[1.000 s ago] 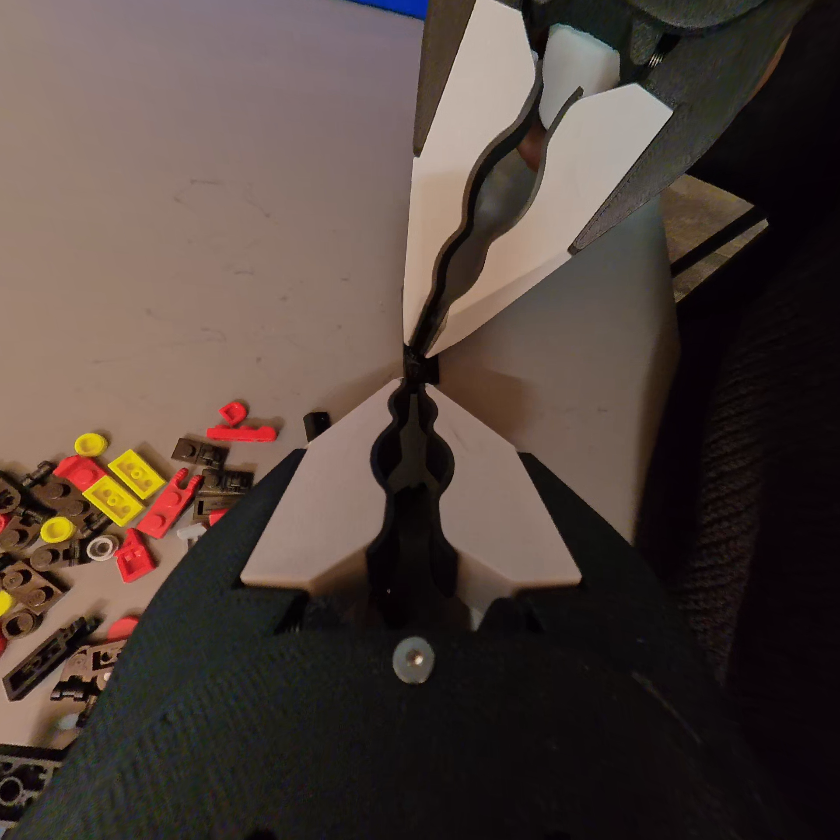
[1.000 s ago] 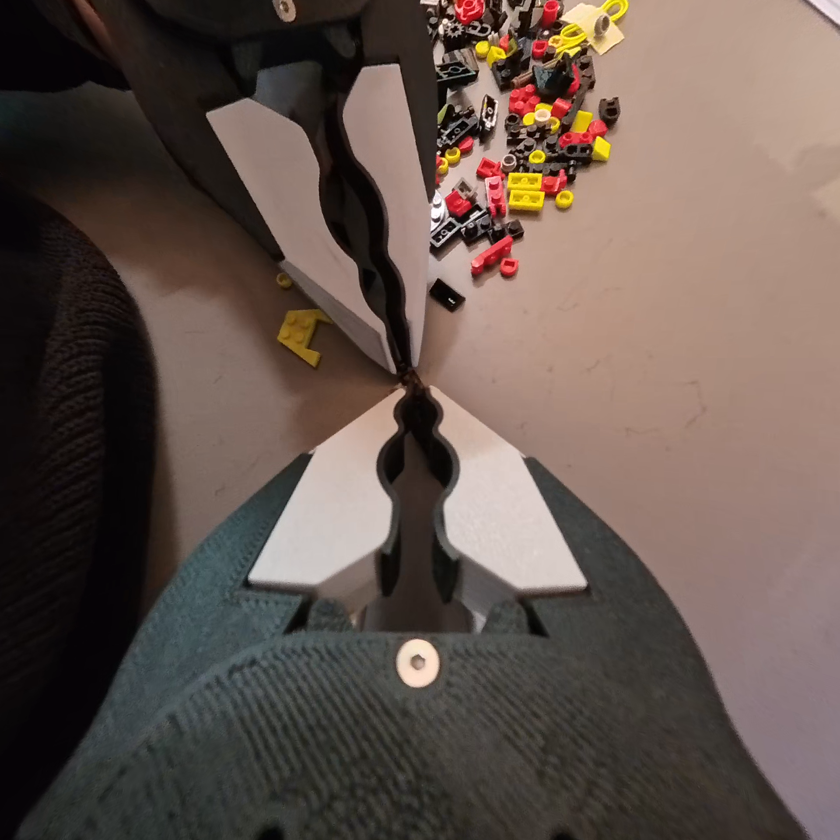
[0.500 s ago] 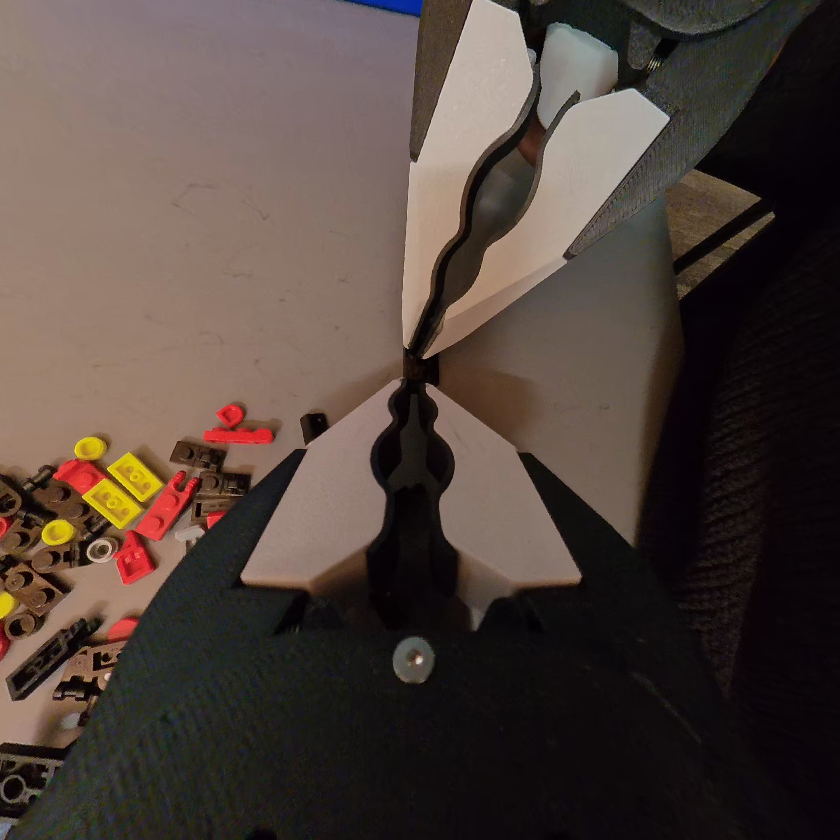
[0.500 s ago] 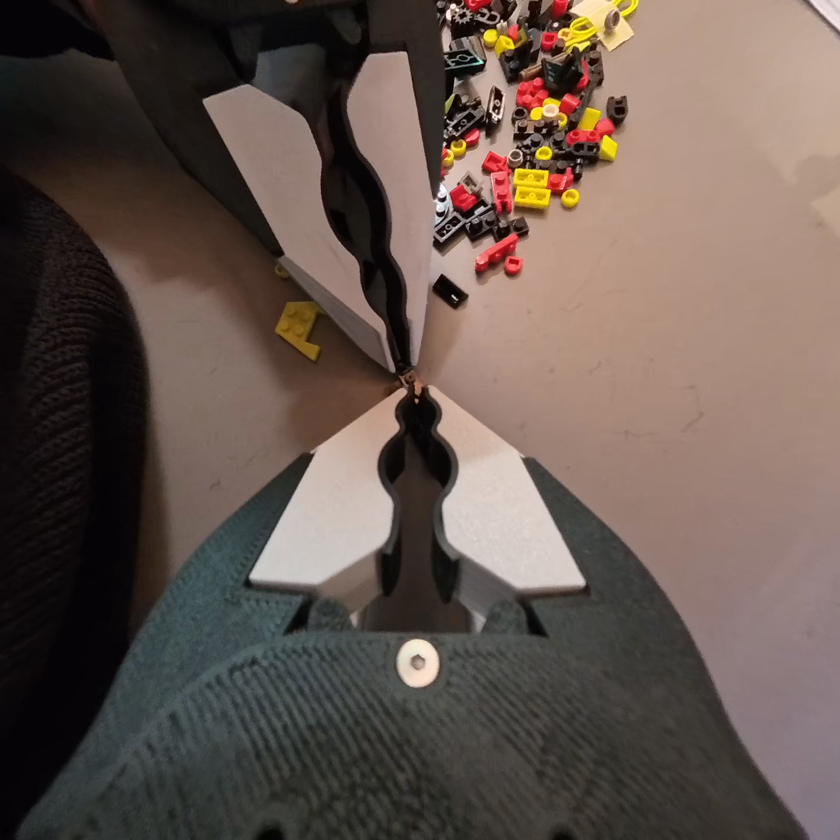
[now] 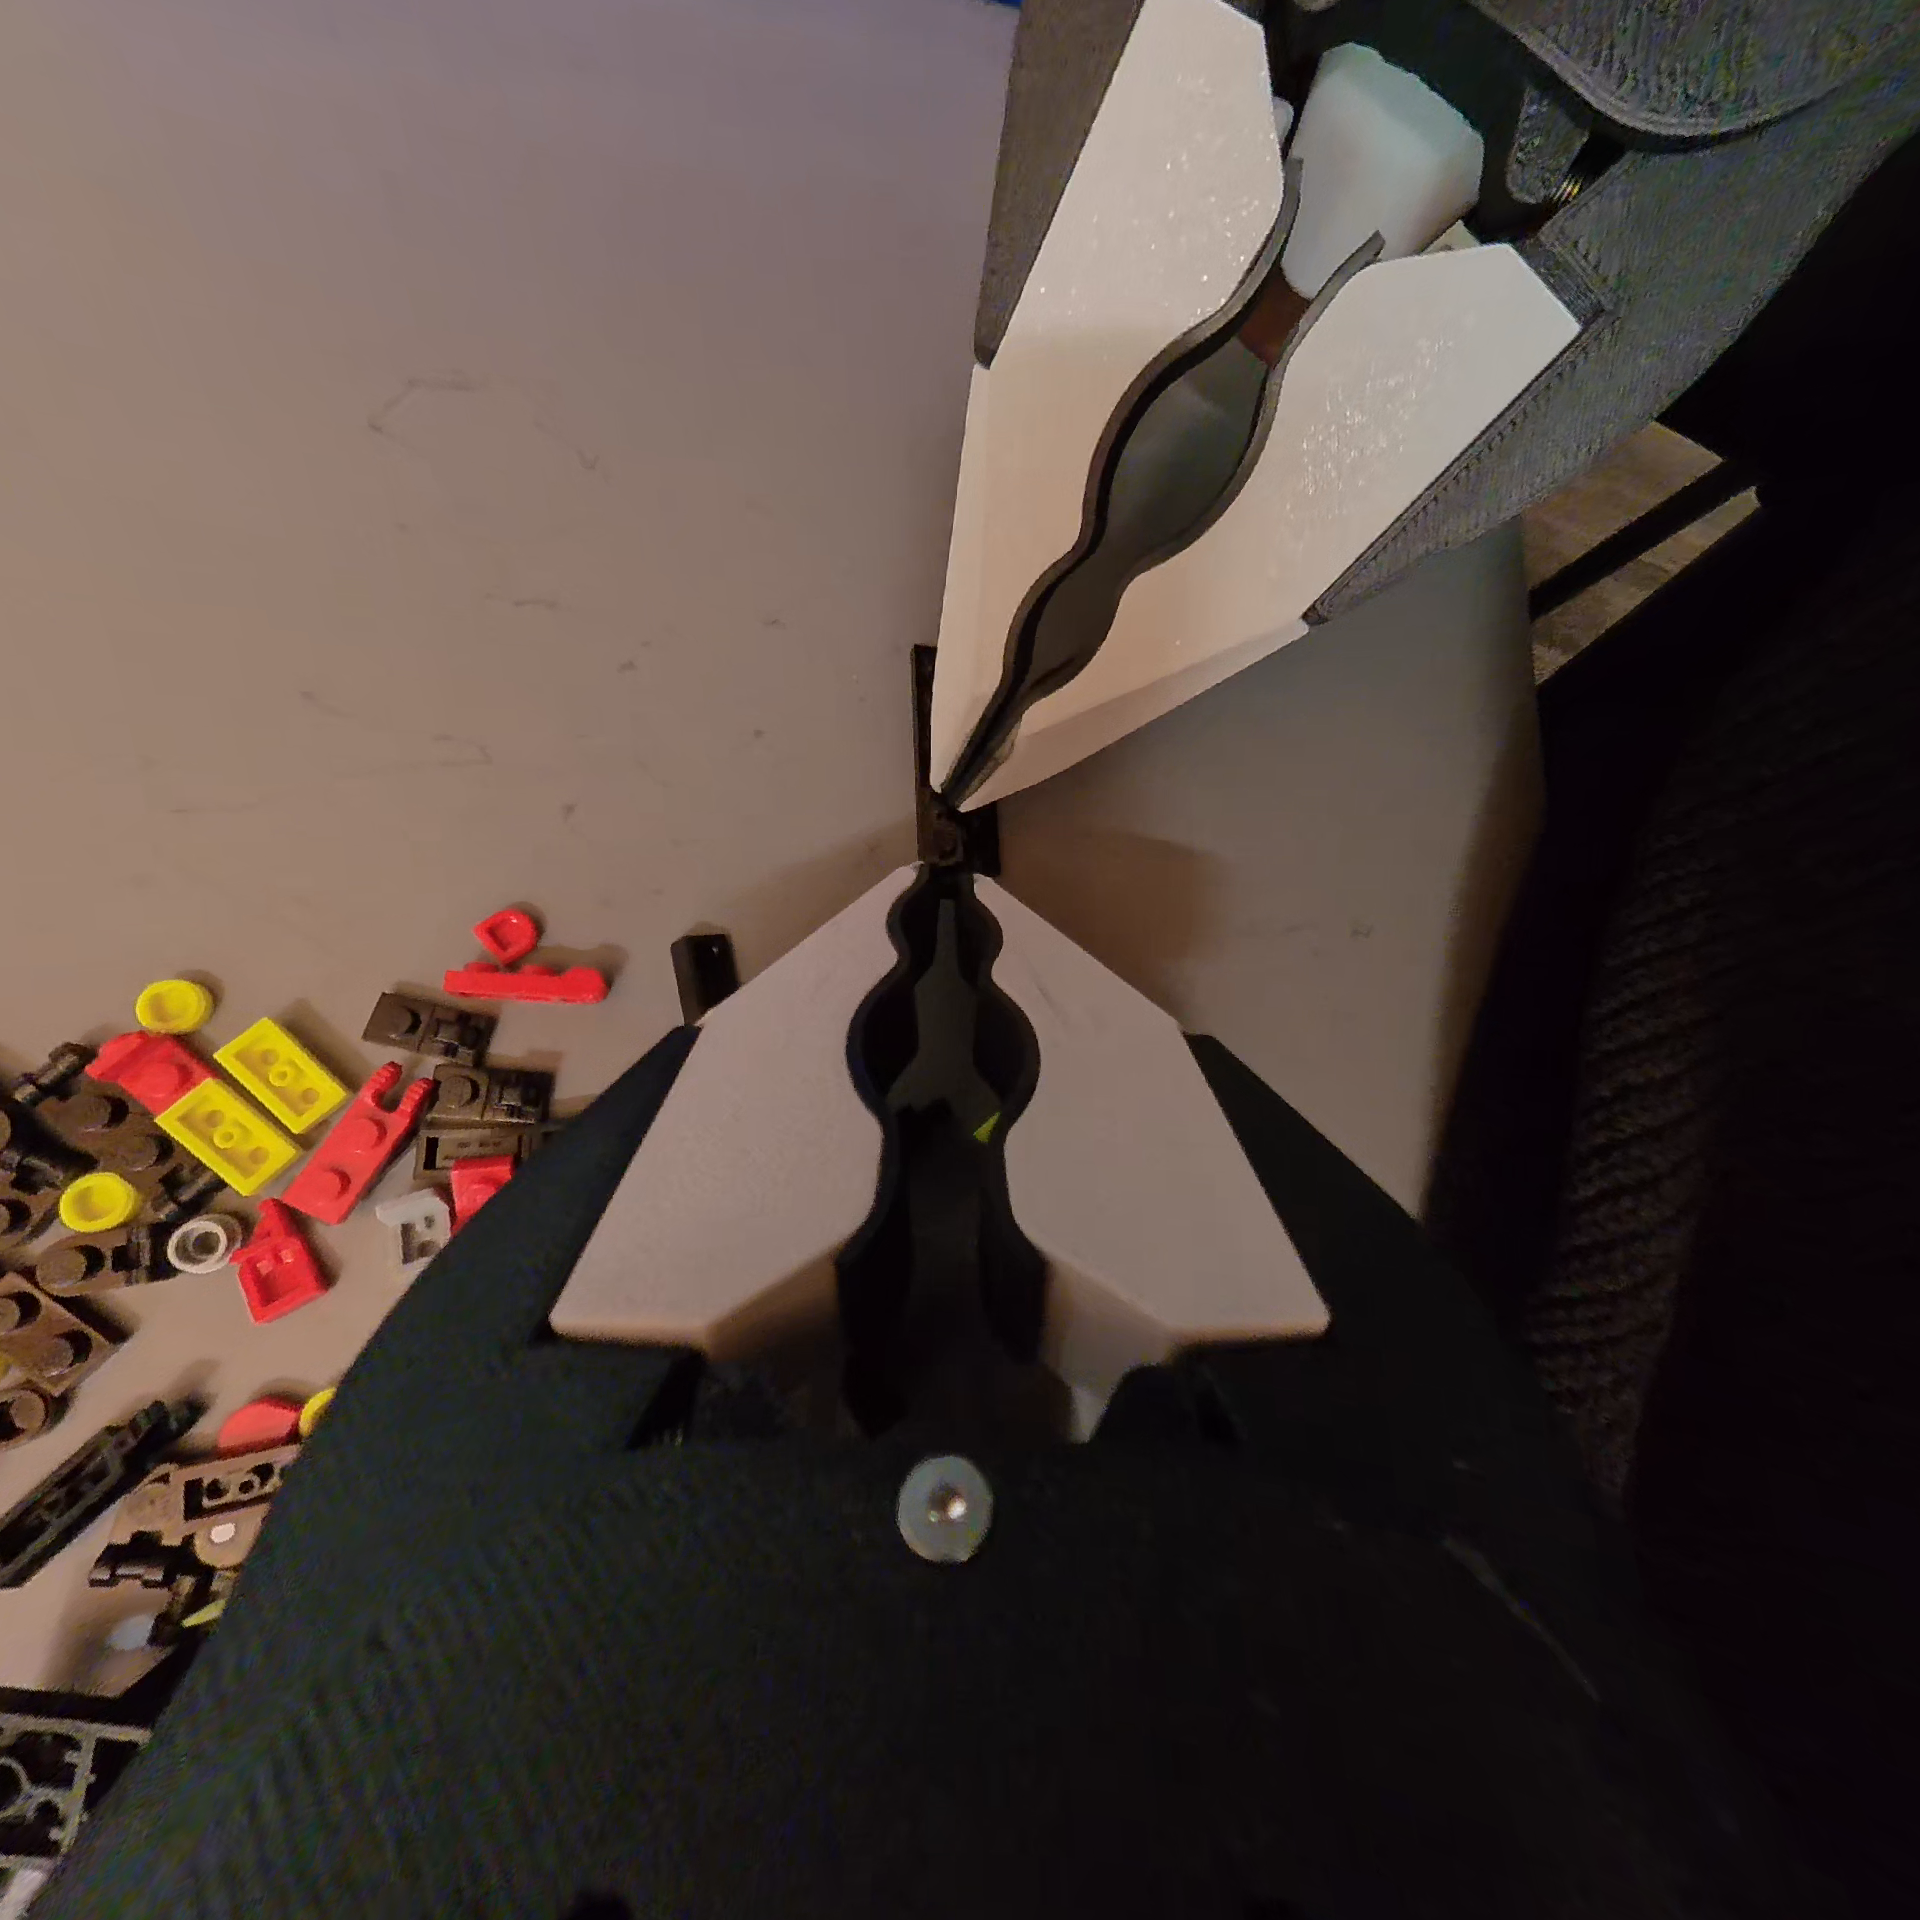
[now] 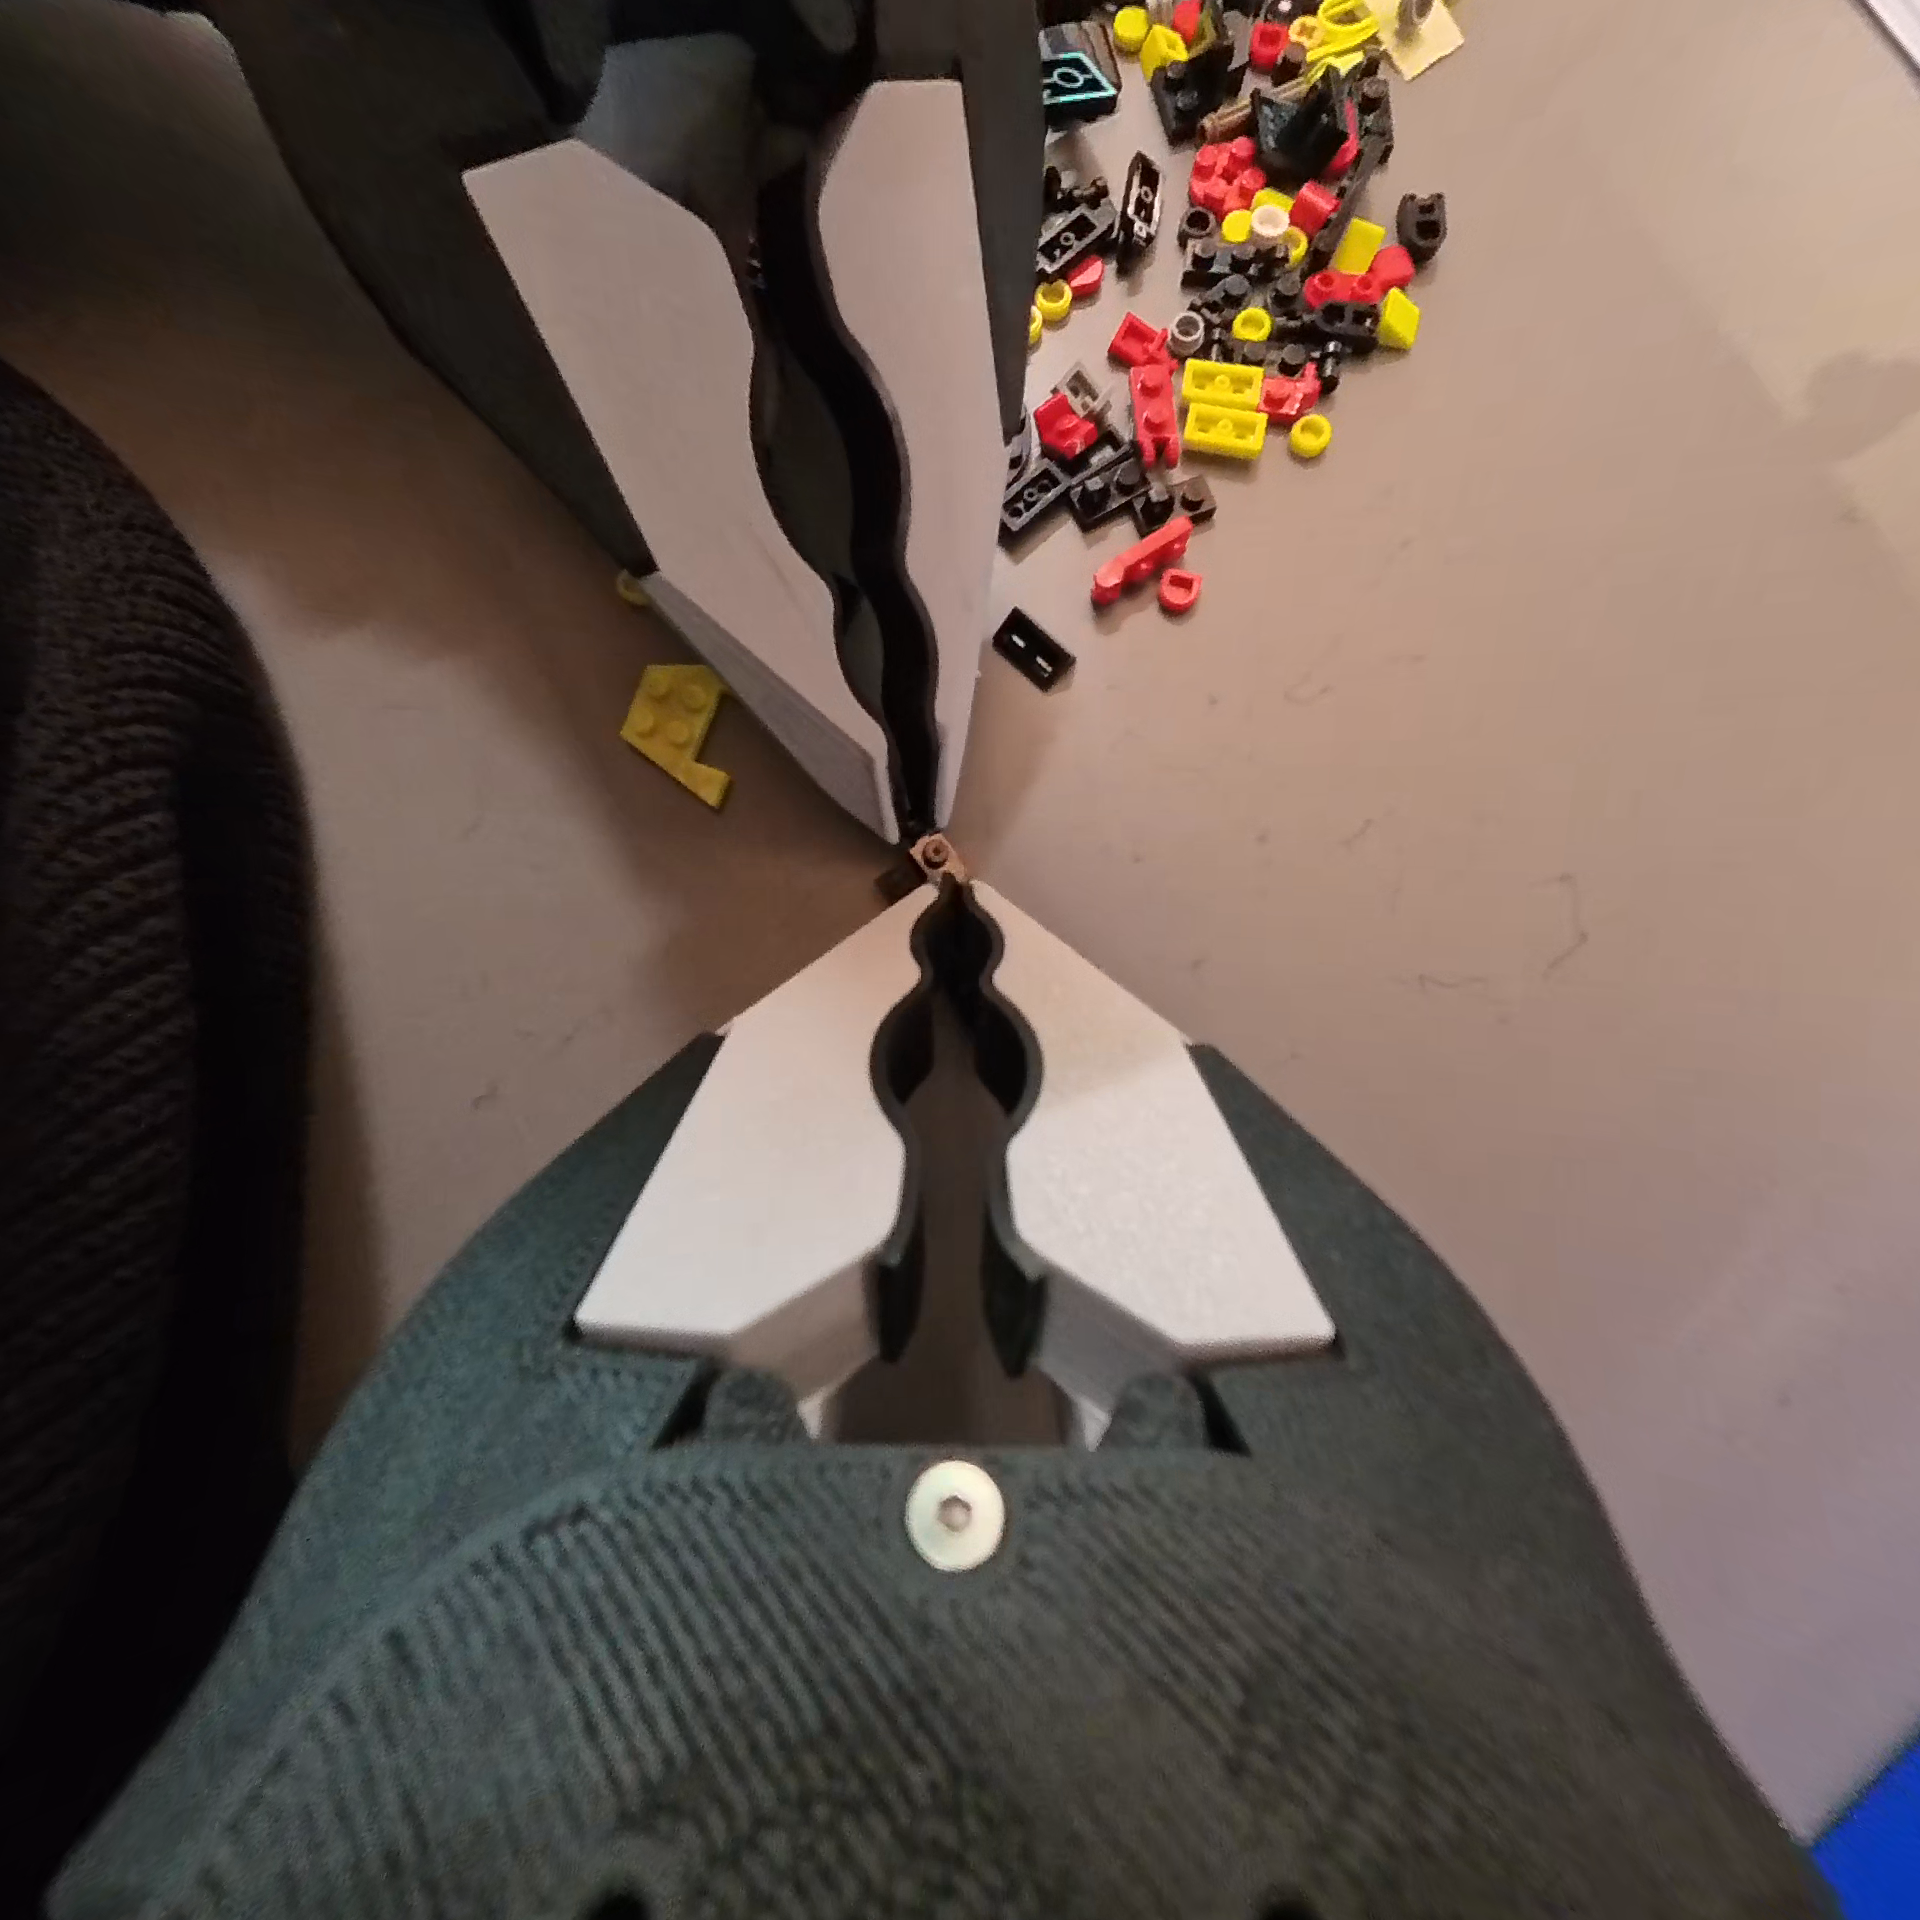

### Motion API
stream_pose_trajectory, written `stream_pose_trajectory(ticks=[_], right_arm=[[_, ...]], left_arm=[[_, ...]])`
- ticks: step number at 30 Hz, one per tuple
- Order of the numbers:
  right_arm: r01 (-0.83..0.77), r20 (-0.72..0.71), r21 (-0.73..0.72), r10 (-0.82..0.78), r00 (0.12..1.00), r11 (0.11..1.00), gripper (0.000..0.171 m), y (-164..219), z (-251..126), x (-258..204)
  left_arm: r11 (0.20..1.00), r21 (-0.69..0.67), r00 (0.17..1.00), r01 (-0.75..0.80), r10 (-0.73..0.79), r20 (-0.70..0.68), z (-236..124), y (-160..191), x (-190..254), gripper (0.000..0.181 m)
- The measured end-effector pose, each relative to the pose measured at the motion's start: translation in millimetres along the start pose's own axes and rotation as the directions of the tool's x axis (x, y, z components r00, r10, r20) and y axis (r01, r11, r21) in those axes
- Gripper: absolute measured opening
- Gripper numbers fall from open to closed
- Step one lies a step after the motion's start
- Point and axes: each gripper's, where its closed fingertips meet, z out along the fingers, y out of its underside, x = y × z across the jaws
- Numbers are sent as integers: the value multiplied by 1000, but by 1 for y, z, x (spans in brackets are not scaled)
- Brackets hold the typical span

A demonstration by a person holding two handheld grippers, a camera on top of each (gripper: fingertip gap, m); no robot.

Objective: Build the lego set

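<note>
The left gripper (image 5: 945, 875) and the right gripper (image 5: 958, 798) meet tip to tip above the table (image 5: 416, 416). Both have their jaws pressed narrow on the small dark assembly (image 6: 935, 854) between them. I cannot tell which part each one pinches.

Compared with a moment ago, the assembly has turned a little. A brown face with one stud now looks toward the right wrist camera, and a thin black strip (image 5: 922, 717) now stands out along the right gripper's finger. I judge that the two parts are being pressed or twisted together, and the joint is not yet finished.

Only the left wrist view shows that strip. Only the right wrist view shows the stud and a yellow wedge plate (image 6: 675, 732) beside the left gripper (image 6: 914, 821). The pile of loose pieces (image 6: 1226, 312) lies beyond the tips, to the right; a single black tile (image 6: 1032, 649) lies nearer.
</note>
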Motion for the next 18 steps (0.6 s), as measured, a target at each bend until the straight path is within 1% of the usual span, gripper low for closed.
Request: stream_pose_trajectory(ticks=[12,18], right_arm=[[-27,-9,-27,27,1000,999,0,0,0,0],[-70,8,4,70,997,998,0,0,0,0]], left_arm=[[999,-28,999,-22,23,30,0,0,0,1],[1000,-23,1000,-10,10,13,0,-1,0,1]])
